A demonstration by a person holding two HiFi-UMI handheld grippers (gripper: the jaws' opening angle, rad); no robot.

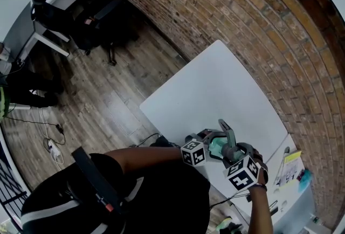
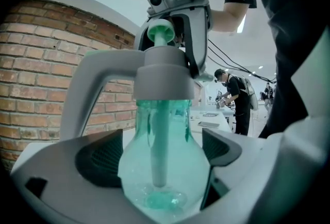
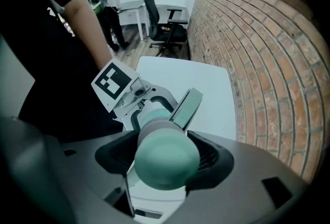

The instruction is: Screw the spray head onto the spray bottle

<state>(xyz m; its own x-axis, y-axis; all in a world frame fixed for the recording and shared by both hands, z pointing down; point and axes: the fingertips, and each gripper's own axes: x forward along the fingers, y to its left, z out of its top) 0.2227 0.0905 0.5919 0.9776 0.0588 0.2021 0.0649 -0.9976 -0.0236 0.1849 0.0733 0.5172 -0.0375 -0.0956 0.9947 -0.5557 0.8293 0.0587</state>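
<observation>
1. Table (image 1: 215, 87), mid-frame in the head view: the work is held up over it, free to turn.
2. Bottle (image 2: 165, 130), lower centre: the left gripper (image 2: 160, 152) clamps its bulb so it cannot spin.
3. Head (image 2: 165, 70) sits on the neck: the right gripper (image 3: 166, 155) pinches its top from above, likely to twist it.

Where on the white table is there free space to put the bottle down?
The white table is bare between the brick wall and its floor-side edge. Its near corner is crowded: the left gripper and right gripper hold the spray bottle and its spray head there. Papers lie beyond, at the right.
</observation>
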